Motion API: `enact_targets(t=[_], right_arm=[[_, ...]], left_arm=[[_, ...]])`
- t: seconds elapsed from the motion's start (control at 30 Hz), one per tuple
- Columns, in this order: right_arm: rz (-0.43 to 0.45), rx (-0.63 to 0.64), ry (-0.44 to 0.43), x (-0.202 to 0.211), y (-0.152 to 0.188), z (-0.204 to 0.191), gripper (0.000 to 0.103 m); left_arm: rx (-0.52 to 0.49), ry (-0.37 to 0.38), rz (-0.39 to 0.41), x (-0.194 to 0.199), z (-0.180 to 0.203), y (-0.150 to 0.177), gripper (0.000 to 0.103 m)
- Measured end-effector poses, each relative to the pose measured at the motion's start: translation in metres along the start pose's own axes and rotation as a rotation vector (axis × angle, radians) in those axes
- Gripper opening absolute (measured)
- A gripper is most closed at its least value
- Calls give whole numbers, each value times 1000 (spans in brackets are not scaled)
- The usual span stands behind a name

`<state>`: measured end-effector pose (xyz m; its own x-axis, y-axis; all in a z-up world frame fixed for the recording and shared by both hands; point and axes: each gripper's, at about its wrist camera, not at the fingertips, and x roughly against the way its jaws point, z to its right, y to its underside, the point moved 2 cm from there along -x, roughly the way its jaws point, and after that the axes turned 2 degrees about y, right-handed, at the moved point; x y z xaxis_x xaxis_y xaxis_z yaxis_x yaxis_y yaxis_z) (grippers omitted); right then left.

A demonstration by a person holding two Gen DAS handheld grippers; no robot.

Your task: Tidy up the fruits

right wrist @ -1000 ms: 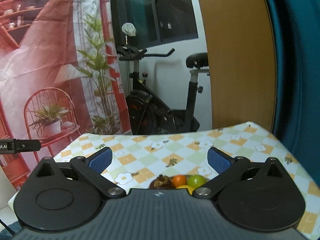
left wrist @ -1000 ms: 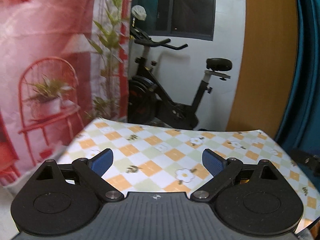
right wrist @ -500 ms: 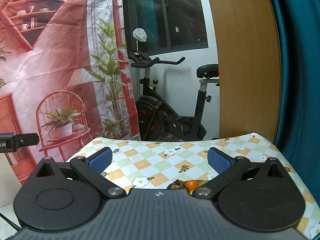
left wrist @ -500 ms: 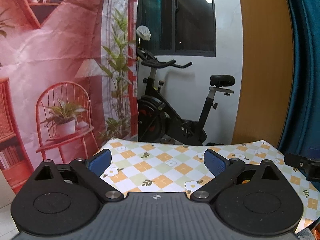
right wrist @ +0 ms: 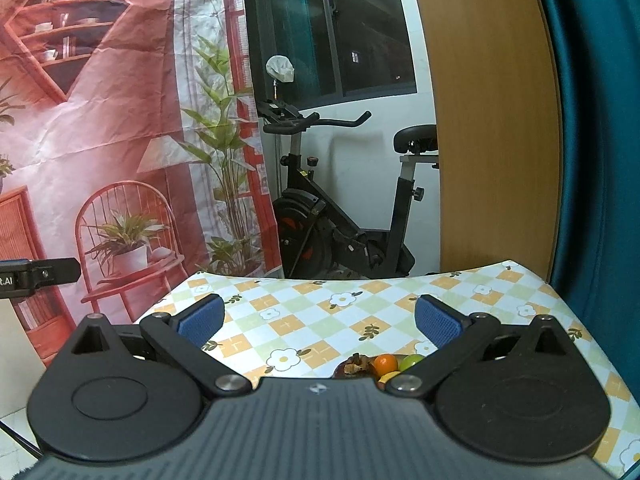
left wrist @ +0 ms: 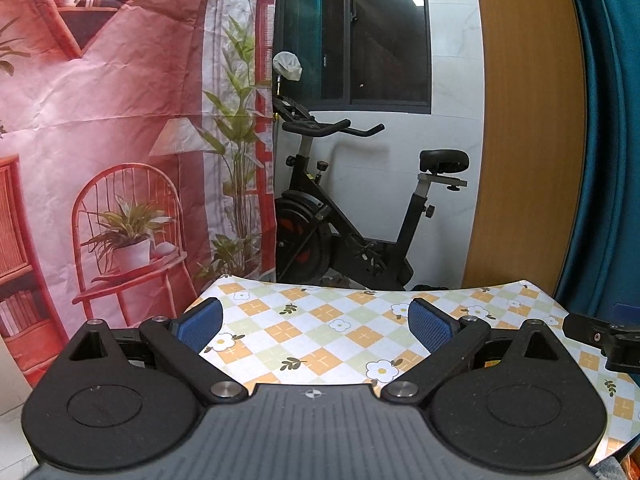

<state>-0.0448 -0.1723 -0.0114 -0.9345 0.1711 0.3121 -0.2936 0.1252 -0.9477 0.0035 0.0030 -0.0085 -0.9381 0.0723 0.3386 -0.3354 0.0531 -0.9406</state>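
Observation:
In the right wrist view a small cluster of fruit lies on the checkered tablecloth (right wrist: 320, 320): a dark mangosteen (right wrist: 354, 366), an orange fruit (right wrist: 386, 363), a green fruit (right wrist: 412, 361) and a sliver of yellow fruit (right wrist: 386, 378). The gripper body hides most of them. My right gripper (right wrist: 318, 320) hangs open above and behind the fruit, holding nothing. My left gripper (left wrist: 316, 326) is open too, over bare tablecloth (left wrist: 320, 332) with no fruit showing. The tip of the right gripper (left wrist: 604, 338) pokes in at the left view's right edge.
An exercise bike (left wrist: 360, 220) stands beyond the table's far edge. A red printed backdrop (left wrist: 100, 140) hangs on the left, a wooden panel (left wrist: 528, 120) and a teal curtain (left wrist: 608, 120) on the right. The left gripper's tip (right wrist: 36, 274) shows at the right view's left edge.
Both grippers have risen and tilted up, so the table now sits lower in both views and less of the fruit shows. Both stay open.

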Motion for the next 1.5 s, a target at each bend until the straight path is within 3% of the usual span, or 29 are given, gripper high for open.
enact_targets(t=[1.5], right_arm=[[-2,-15,5,1,6,5,103]], left_arm=[[-3,22,-26,-1,-1,5,100]])
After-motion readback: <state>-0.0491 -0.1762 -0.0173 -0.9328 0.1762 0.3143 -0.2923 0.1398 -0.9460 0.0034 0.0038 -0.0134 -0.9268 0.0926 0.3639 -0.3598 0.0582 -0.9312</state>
